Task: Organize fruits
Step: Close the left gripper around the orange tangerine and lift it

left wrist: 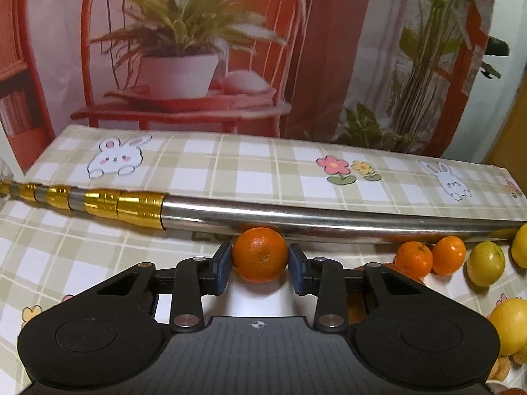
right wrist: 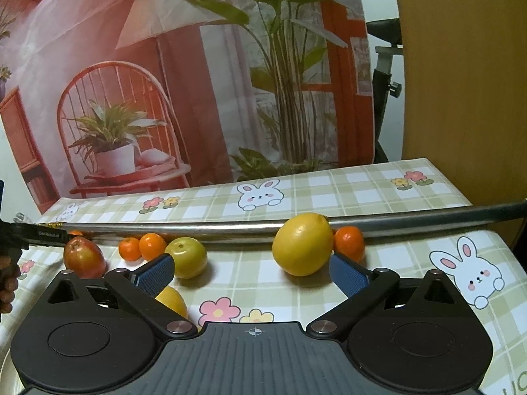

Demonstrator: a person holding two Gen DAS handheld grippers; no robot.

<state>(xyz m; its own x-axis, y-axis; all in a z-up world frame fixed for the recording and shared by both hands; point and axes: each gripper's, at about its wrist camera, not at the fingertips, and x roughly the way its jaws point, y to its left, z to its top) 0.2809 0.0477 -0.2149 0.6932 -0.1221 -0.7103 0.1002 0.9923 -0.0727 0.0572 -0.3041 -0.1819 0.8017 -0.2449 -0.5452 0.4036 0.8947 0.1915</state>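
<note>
My left gripper (left wrist: 260,268) is shut on a mandarin (left wrist: 259,253), its blue pads pressed on both sides, just in front of a long steel pole (left wrist: 296,215). To its right lie two more mandarins (left wrist: 413,260), a green-yellow fruit (left wrist: 485,264) and a big yellow fruit (left wrist: 510,326). My right gripper (right wrist: 252,275) is open and empty. A big yellow fruit (right wrist: 302,244) lies just ahead between its fingers, right of centre, with a mandarin (right wrist: 349,243) behind it. A green-yellow fruit (right wrist: 186,257), two mandarins (right wrist: 141,247) and a red-green mango (right wrist: 84,257) lie to the left.
The steel pole with gold bands (left wrist: 108,202) lies across the checked tablecloth (left wrist: 230,168), behind the fruit. Another yellow fruit (right wrist: 171,301) lies under my right gripper's left finger. A printed backdrop (right wrist: 164,98) hangs behind the table. A wooden panel (right wrist: 461,82) stands at the right.
</note>
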